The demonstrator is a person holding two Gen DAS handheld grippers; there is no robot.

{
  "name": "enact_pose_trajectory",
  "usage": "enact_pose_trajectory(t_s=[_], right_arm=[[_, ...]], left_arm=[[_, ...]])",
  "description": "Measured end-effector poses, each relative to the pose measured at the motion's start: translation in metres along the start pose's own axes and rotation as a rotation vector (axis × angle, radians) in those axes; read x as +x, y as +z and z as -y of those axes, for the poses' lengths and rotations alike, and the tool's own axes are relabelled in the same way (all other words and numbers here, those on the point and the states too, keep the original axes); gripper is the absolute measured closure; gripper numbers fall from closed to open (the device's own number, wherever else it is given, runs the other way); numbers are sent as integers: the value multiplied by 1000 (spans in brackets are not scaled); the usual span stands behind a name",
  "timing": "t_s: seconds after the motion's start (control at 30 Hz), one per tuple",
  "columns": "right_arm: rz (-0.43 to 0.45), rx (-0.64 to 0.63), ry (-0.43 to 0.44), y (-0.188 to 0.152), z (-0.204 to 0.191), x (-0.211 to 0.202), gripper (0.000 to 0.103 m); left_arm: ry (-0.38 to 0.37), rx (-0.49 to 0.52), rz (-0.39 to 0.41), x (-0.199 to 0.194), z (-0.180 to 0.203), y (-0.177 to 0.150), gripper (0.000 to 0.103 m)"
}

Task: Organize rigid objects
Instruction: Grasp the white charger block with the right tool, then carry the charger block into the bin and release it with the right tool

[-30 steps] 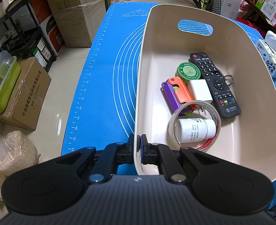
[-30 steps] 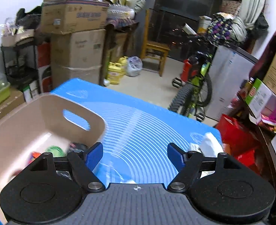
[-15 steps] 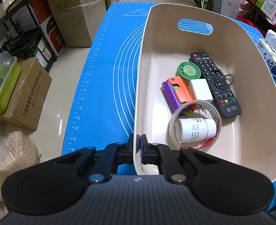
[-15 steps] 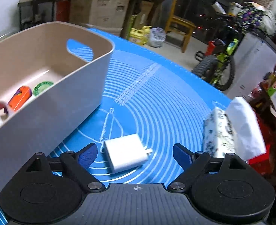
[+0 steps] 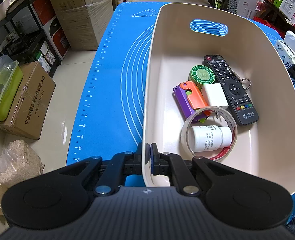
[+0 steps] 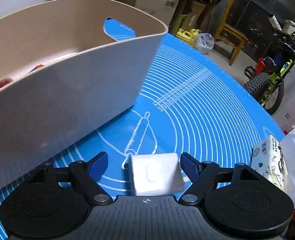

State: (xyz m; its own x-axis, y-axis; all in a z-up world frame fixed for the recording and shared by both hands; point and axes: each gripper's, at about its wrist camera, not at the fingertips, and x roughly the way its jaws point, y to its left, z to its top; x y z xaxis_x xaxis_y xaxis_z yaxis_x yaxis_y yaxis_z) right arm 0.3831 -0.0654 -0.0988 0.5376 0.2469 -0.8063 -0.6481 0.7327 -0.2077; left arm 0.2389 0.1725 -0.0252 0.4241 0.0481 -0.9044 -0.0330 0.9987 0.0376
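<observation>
My left gripper (image 5: 148, 156) is shut on the near rim of the beige bin (image 5: 147, 100). Inside lie a black remote (image 5: 229, 88), a green tin (image 5: 202, 75), an orange and purple folding tool (image 5: 189, 98), a white cube (image 5: 214, 97), a tape roll (image 5: 187, 132) and a white bottle (image 5: 209, 138). My right gripper (image 6: 144, 164) is open low over the blue mat (image 6: 197, 104), beside the bin's outer wall (image 6: 67, 92). A white charger block (image 6: 155, 174) lies on the mat between its fingers, close to the right one.
A tissue pack (image 6: 271, 160) lies on the mat at the right; it also shows in the left wrist view (image 5: 287, 54). Cardboard boxes (image 5: 75, 14), a black rack (image 5: 21, 32) and a bicycle (image 6: 271, 80) stand on the floor around the table.
My right gripper has dropped from high above the table down to the mat, and the charger now sits between its open fingers. The left gripper and bin have not moved.
</observation>
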Motion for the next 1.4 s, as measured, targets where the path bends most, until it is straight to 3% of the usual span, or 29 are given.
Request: enact_pose_trajectory(t_s=[0.1,0.17,0.53,0.73,0.9,1.03,1.23,1.4], right_arm=[[-4,54,42,-2,10,2,30],[1,65,19,-4,12,0,43],[27,149,-91,-18,9,-13,46],[137,265,-134,-22,9,-47,46],[260,263,-200,-2,0,-90,46],[339,253,-193,27,-7,-118,46],[403,187,-164,71,-28,-136,46],[396,141,-145,101,-46,-127,46]], left_arm=[[2,1,-1,0,0,0,95],[4,2,0,0,0,0,95],[4,2,0,-1,-1,0,95],[4,3,1,-1,-2,0,95],[2,0,-1,-1,0,1,95],[5,0,-1,-1,1,1,95],[5,0,-1,-1,1,1,95],[4,0,-1,-1,1,1,95]])
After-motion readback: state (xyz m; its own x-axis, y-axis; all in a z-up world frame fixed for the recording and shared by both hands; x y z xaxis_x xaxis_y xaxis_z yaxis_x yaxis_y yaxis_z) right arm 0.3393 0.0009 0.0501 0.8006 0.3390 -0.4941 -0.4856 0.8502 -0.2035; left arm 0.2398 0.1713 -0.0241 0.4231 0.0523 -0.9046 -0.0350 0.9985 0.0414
